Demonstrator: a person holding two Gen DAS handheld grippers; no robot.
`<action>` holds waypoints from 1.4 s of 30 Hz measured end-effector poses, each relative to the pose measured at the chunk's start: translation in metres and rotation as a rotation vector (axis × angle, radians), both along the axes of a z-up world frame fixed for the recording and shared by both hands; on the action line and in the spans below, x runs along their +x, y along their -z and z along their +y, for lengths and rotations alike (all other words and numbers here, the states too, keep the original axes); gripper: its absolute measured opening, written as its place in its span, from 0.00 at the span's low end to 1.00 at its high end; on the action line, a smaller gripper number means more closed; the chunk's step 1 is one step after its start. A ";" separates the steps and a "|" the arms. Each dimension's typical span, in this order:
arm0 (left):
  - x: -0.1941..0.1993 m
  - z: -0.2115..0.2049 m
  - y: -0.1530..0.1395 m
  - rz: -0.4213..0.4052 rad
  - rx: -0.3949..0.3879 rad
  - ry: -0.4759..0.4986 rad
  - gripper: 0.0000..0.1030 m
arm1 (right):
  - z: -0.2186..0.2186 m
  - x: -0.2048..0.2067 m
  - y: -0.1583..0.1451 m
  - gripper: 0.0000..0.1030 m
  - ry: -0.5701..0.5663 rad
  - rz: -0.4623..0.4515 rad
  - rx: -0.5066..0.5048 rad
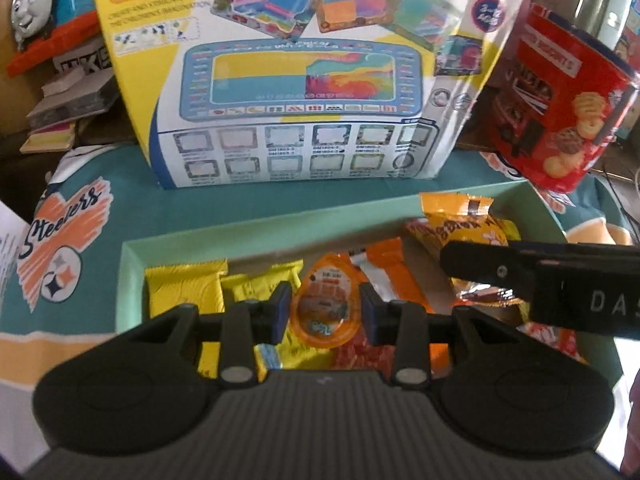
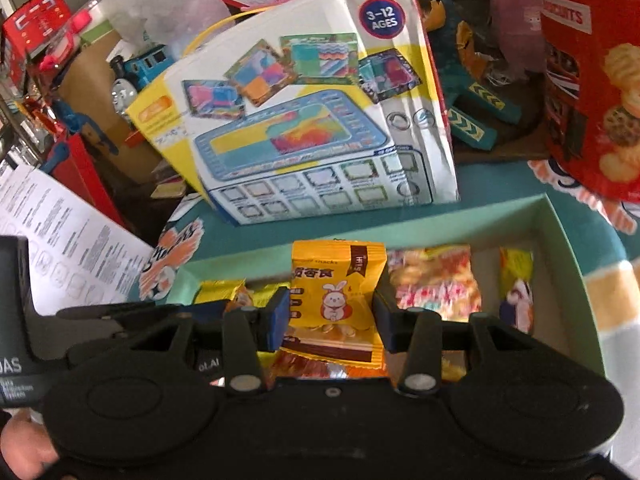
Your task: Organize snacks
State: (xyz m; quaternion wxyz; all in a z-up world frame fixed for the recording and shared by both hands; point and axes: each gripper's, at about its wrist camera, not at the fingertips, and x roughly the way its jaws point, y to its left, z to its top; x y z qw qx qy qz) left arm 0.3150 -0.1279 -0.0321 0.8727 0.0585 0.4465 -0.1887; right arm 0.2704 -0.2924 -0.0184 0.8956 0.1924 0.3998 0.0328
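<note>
Left tool (image 1: 325, 312), nearest the left wrist camera, hovers over the near left part of the tray (image 1: 132, 256); its pads flank an orange jelly cup (image 1: 324, 300), touching or nearly so, and a firm grip cannot be told. Two yellow packets (image 1: 184, 292) lie left of the cup against the tray's left wall; an orange wrapper (image 1: 384, 272) lies just right. Right tool (image 2: 332, 312), set at medium width, holds a yellow rabbit packet (image 2: 338, 300) upright between its pads, above other snacks. Right of it lie a pink-and-yellow packet (image 2: 436, 280) and a further yellow packet (image 2: 516, 280) near the tray's right wall (image 2: 568, 264), with bare tray floor between them. Beyond the far rim stands a toy box (image 1: 300, 80), just beside the tray, and a red biscuit tin (image 1: 568, 100) far right. Teal cloth (image 1: 80, 208) covers the table around the tray, open at left.
</note>
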 end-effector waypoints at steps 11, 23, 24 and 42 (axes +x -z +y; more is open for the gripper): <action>-0.019 0.008 -0.005 -0.010 0.022 -0.057 0.94 | -0.006 -0.026 -0.008 0.97 0.050 -0.040 0.005; -0.098 0.020 -0.034 -0.026 0.003 -0.040 1.00 | -0.002 -0.112 -0.031 1.00 0.099 -0.030 0.004; -0.105 0.020 -0.035 -0.025 0.002 -0.037 1.00 | -0.001 -0.122 -0.032 1.00 0.103 -0.028 0.003; -0.222 0.057 0.022 0.127 0.011 -0.005 1.00 | 0.018 -0.244 0.007 1.00 0.098 0.096 0.043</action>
